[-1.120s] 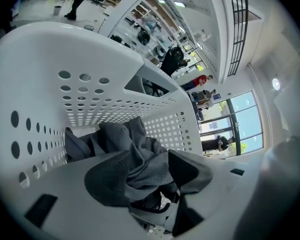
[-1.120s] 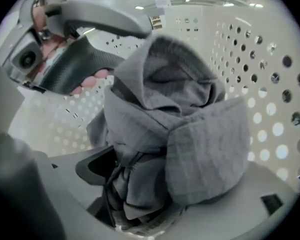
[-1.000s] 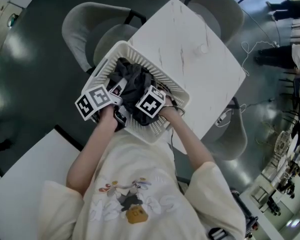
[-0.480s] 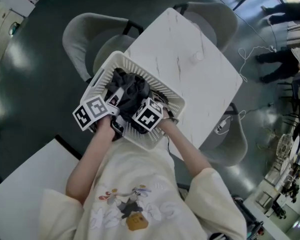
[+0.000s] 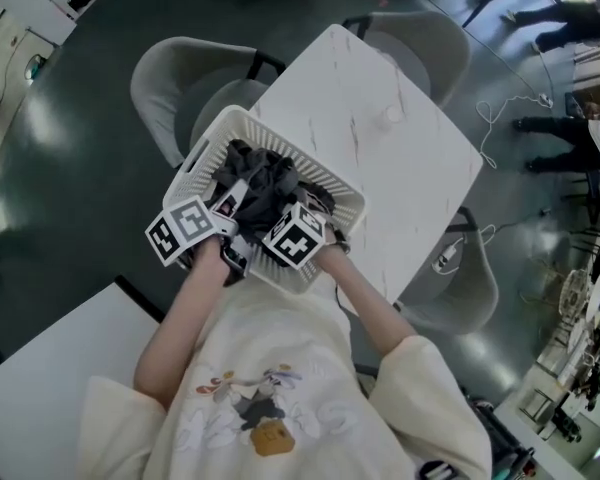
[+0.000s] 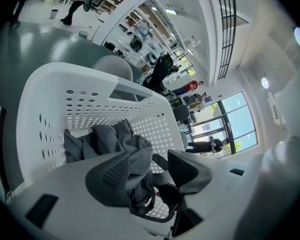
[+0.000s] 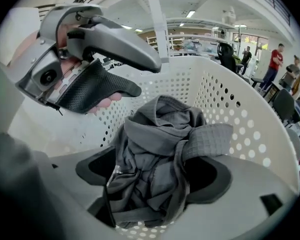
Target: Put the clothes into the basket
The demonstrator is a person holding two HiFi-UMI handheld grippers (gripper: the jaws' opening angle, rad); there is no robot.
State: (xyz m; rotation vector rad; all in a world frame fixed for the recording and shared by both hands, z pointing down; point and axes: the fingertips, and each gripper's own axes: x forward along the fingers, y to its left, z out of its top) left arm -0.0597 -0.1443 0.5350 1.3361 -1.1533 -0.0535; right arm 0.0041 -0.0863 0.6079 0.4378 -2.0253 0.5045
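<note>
The crumpled dark grey clothes (image 5: 265,181) sit in the white perforated plastic basket (image 5: 242,128) on the white marble table (image 5: 400,158), lower than a second ago. The right tongs (image 7: 157,176) clamp the bundle; the left tongs (image 6: 154,174) seemingly pinch a fold.

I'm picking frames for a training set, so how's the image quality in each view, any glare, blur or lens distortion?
Head view: sharp, with bright glare patches on the dark floor. Left gripper view: heavy fisheye with black corners; the windows are blown out. Right gripper view: even light, the grey clothes crisp, the basket wall bent by the lens.
</note>
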